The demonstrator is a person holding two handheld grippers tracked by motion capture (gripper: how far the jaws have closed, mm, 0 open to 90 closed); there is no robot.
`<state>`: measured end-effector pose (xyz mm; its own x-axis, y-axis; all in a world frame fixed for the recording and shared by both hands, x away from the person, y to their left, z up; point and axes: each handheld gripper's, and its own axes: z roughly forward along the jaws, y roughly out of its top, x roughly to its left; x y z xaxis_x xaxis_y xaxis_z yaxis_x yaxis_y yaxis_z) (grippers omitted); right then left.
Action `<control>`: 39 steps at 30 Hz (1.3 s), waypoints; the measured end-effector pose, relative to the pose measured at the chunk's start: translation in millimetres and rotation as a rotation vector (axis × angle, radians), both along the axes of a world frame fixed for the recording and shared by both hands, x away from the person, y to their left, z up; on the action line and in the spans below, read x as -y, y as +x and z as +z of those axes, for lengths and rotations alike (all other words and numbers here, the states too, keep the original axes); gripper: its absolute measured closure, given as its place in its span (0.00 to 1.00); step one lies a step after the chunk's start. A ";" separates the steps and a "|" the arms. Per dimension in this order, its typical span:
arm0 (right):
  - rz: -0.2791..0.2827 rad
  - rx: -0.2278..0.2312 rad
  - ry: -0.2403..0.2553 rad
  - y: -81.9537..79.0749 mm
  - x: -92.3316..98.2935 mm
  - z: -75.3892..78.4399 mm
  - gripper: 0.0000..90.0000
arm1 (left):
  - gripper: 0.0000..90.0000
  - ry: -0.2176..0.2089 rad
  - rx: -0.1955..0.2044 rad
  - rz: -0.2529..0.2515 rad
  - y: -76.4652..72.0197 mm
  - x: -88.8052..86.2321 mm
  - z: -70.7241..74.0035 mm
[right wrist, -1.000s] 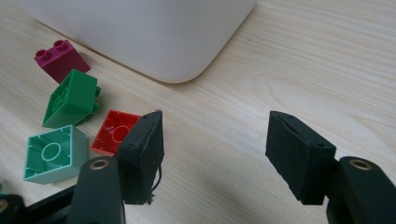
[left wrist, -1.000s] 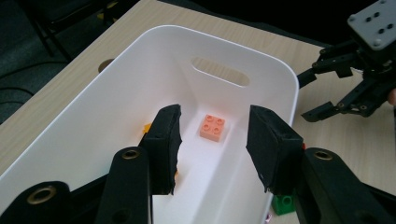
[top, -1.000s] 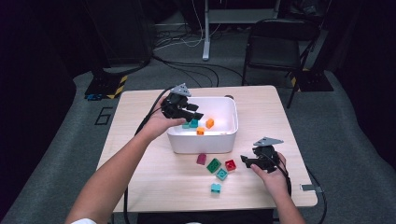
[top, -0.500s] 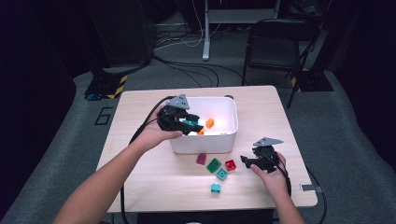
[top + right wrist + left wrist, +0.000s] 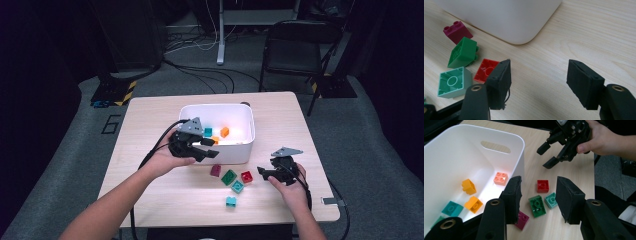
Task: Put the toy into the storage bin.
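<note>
High view: left tool (image 5: 204,148) at white bin (image 5: 239,151) front.
We see both tools apart, empty; right tool (image 5: 263,173) beside red brick (image 5: 246,176).

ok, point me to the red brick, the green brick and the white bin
red brick (image 5: 542,186), left gripper view, studded top face
green brick (image 5: 537,205), left gripper view, top face
white bin (image 5: 248,119), high view, right rim

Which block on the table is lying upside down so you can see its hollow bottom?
The red block beside the right claw. Its hollow underside faces up, while the green block and the magenta block show their studs.
</note>
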<state>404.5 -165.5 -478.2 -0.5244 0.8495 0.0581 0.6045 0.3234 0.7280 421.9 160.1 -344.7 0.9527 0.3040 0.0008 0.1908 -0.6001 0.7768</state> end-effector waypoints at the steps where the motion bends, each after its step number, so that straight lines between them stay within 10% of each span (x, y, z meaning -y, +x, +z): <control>1: 0.000 0.000 0.000 0.0 0.0 0.0 0.39 | 0.62 0.000 0.000 0.000 0.0 0.0 0.0; 39: 0.002 -0.004 -0.004 -0.1 -1.0 -0.7 0.39 | 0.60 0.018 -0.084 -0.126 -44.9 35.3 -98.8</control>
<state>404.4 -164.5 -479.0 -0.5258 0.8487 0.0568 0.6067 0.3274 0.7243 377.0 124.8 -443.4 0.9803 0.1824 -0.0762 0.1769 -0.6368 0.7505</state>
